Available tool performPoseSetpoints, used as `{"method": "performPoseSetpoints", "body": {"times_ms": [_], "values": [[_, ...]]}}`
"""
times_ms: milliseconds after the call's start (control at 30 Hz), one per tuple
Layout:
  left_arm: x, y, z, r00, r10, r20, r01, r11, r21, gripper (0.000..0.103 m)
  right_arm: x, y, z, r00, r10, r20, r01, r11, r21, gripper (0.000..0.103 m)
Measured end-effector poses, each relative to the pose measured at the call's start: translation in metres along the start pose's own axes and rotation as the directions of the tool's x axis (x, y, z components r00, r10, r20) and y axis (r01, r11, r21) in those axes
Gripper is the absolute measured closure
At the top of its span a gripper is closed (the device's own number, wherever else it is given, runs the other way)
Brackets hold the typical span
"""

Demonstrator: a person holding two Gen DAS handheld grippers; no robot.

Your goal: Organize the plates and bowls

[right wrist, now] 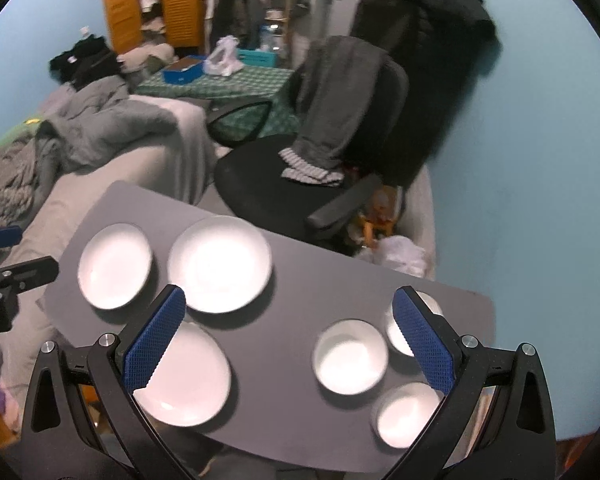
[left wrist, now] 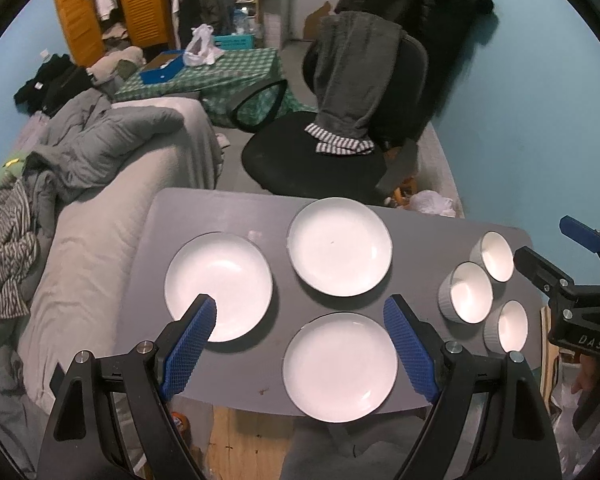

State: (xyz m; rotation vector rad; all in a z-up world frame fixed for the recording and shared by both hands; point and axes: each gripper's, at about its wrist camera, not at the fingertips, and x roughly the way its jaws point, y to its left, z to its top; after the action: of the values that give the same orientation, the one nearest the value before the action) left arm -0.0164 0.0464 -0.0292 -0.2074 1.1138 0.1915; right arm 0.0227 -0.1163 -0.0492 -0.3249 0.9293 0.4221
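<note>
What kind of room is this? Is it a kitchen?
Probably not a kitchen. It looks like a lived-in bedroom: a bed with a rumpled grey duvet, an office chair draped with clothes, and an orange louvred wardrobe. The white plates sit on a small grey table.

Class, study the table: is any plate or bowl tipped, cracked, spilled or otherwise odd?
Nothing serious stands out: all plates and bowls sit upright and empty. Only the nearest plate slightly overhangs the table's front edge.
</note>
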Motion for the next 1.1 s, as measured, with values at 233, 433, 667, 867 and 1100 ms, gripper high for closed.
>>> {"method": "performPoseSetpoints", "body": {"times_ms": [233,433,667,867,1100], "values": [[0.003,0.021,-0.015,0.998,0.058,-0.007,-0.058,0.998,-0.036,0.016,0.017,0.030,0.004,0.995,0.095,-0.015,-0.096,0.992,-0.085,0.001],[0.003,0.040,-0.030,0.995,0.100,-0.011,-0.100,0.992,-0.073,0.016,0.034,0.055,0.007,0.980,0.194,-0.047,-0.198,0.971,-0.133,0.002],[0.009,0.060,-0.046,0.991,0.131,-0.029,-0.133,0.982,-0.132,0.016,0.057,0.084,0.006,0.953,0.277,-0.123,-0.294,0.944,-0.149,0.002],[0.019,0.071,-0.059,0.990,0.136,-0.048,-0.142,0.978,-0.153,0.016,0.072,0.098,0.001,0.948,0.275,-0.159,-0.300,0.939,-0.167,0.002],[0.038,0.079,-0.074,0.992,0.104,-0.073,-0.115,0.980,-0.163,0.016,0.093,0.104,-0.010,0.946,0.251,-0.204,-0.289,0.940,-0.182,0.002]]}}
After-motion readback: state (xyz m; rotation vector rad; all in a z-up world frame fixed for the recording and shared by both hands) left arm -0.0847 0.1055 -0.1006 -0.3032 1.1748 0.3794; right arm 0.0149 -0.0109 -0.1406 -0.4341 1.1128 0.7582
